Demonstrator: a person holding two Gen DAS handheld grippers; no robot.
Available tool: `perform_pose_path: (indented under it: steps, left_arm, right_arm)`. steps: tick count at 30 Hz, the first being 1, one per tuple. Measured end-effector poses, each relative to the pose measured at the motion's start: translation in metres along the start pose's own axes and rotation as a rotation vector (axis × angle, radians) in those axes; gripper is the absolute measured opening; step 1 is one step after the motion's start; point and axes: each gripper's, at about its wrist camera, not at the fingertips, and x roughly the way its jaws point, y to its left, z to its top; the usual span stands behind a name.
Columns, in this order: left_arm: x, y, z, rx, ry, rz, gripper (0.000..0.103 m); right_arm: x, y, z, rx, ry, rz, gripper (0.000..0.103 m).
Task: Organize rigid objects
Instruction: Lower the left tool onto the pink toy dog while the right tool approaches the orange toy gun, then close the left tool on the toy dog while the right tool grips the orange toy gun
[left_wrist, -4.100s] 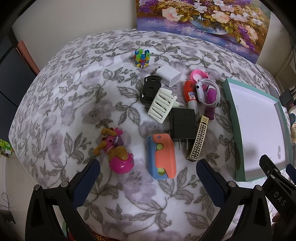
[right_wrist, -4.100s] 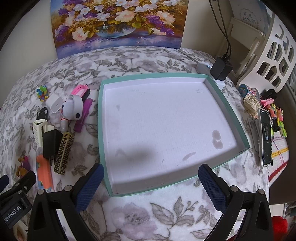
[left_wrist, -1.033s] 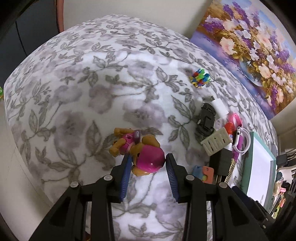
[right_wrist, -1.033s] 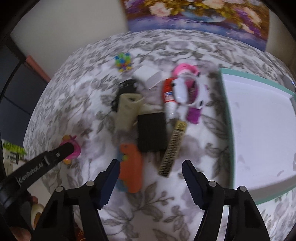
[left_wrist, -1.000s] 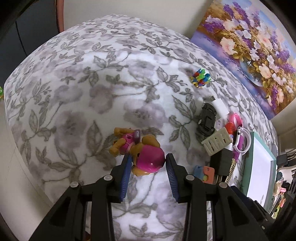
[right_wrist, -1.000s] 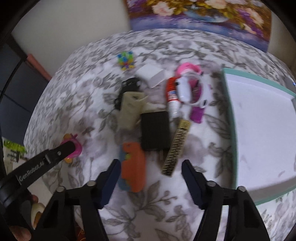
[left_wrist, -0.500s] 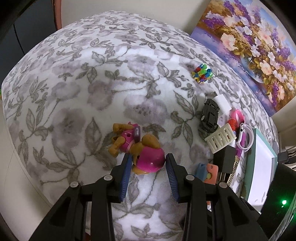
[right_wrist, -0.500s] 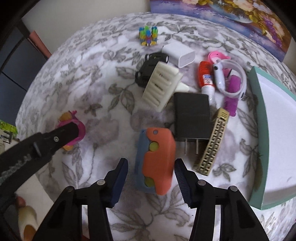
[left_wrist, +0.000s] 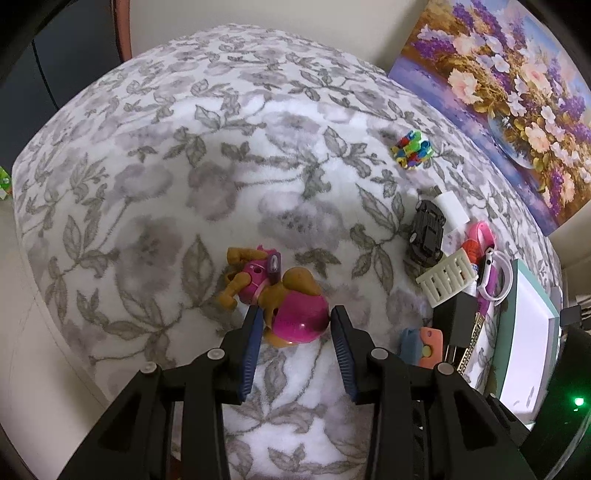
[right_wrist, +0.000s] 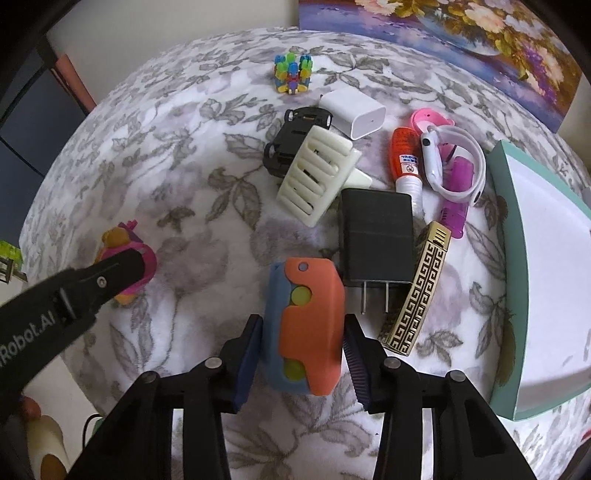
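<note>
A fuzzy white blanket printed with grey leaves and flowers covers the whole surface. Against the plain cream wall at the back leans a painted canvas of purple and peach flowers; dark cabinet panels stand at the left

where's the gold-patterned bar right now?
Right wrist view, right of centre: the gold-patterned bar lies on the floral blanket between the black charger and the teal tray, below the purple piece.

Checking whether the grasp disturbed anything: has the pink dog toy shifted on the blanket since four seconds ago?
No. The pink dog toy lies on the same leaf of the floral blanket, left of the orange-and-blue toy. The left gripper now straddles its head.
</note>
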Motion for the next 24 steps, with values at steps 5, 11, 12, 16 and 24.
perform_pose_path:
  steps: [5,11,12,16,24]
  left_arm:
    - [-0.018,-0.007,0.003,0.006,-0.042,0.011,0.039]
    - [-0.033,-0.033,0.006,0.062,-0.078,0.026,0.021]
    - [-0.033,-0.037,0.006,0.066,-0.078,0.027,0.021]
    - [-0.034,-0.045,0.004,0.073,-0.074,0.032,0.019]
    - [-0.038,-0.046,0.004,0.062,-0.089,0.030,0.012]
  right_arm:
    - [-0.022,-0.015,0.002,0.036,-0.035,0.071,0.043]
    - [-0.047,-0.034,0.010,0.095,-0.082,0.139,0.024]
    - [-0.048,-0.037,0.009,0.099,-0.084,0.143,0.024]
    - [-0.052,-0.046,0.003,0.111,-0.076,0.166,0.024]
    - [-0.065,-0.069,0.006,0.173,-0.105,0.223,0.024]
